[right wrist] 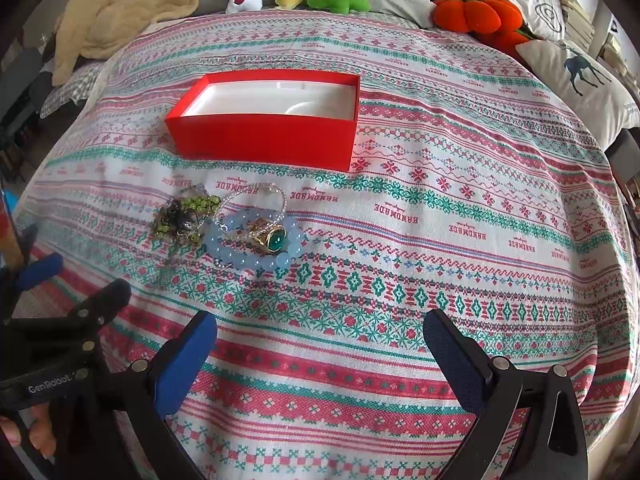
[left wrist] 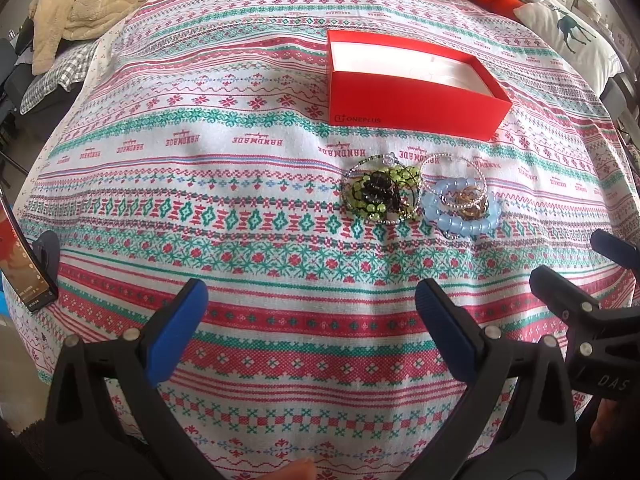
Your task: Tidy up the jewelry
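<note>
In the left wrist view, the left gripper (left wrist: 311, 300) is hovering nearest, fingers spread wide over the patterned cloth (left wrist: 200, 200), holding nothing. Beyond it the jewelry pile (left wrist: 420, 196) is lying just before the red box (left wrist: 412, 108).

In the right wrist view, the right gripper (right wrist: 320, 332) is likewise gaping, empty. The blue bead bracelet (right wrist: 256, 248) is ringing a green-stone ring (right wrist: 274, 236); strands are overlapping, so one pinch is probably risking dragging several pieces together.

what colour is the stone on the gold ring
Teal green; the ring shows best in the right wrist view.
</note>
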Available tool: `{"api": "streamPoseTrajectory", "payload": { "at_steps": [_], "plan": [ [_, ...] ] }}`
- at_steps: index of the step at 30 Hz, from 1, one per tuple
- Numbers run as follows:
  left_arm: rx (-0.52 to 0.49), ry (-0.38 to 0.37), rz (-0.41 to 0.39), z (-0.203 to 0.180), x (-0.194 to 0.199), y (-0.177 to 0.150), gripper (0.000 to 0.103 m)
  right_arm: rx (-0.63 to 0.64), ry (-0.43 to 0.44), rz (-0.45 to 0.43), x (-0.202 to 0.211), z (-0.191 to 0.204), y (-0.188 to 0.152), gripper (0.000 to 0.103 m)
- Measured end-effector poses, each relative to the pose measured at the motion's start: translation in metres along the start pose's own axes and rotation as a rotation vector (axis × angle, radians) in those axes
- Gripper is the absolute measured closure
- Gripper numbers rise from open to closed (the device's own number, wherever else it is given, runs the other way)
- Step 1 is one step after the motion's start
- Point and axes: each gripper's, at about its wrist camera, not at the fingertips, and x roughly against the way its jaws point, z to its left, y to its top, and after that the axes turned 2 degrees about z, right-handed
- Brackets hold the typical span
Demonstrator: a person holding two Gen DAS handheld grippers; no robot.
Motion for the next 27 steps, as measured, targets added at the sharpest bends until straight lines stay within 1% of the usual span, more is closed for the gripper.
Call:
{"api": "streamPoseTrajectory", "payload": {
  "at_steps": [27],
  "plan": [
    [0.000,-0.003,0.002,0.0023,-0.0019,-0.0011,0.000,0.000,0.001,0.004,-0.0010,0.0001,-0.0004,0.000]
  ]
}}
